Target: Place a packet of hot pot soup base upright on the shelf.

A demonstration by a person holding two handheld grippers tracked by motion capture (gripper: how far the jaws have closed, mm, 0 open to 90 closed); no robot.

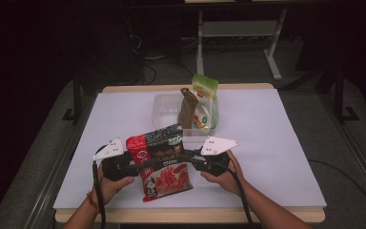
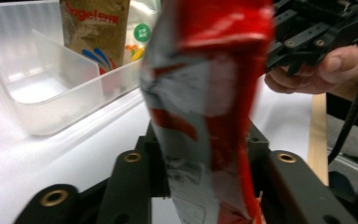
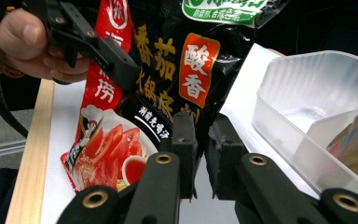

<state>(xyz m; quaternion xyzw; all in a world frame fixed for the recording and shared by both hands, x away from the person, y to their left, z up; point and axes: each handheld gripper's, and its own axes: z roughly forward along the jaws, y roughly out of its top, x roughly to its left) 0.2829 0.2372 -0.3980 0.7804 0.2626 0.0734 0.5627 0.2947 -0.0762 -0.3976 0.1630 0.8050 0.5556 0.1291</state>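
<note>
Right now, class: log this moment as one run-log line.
left gripper: jaws around red-and-black sauce packet | right gripper: shut on packet edge | clear bin: two pouches inside

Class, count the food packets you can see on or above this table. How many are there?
3. A red-and-black packet held up between both grippers near the table's front edge; a brown packet and a green-topped packet stand in the clear bin.

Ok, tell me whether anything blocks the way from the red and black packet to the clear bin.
Nothing visible does. The packet hangs between both grippers, with bare white table up to the clear bin. The brown bag and green pouch fill its right compartment.
</note>
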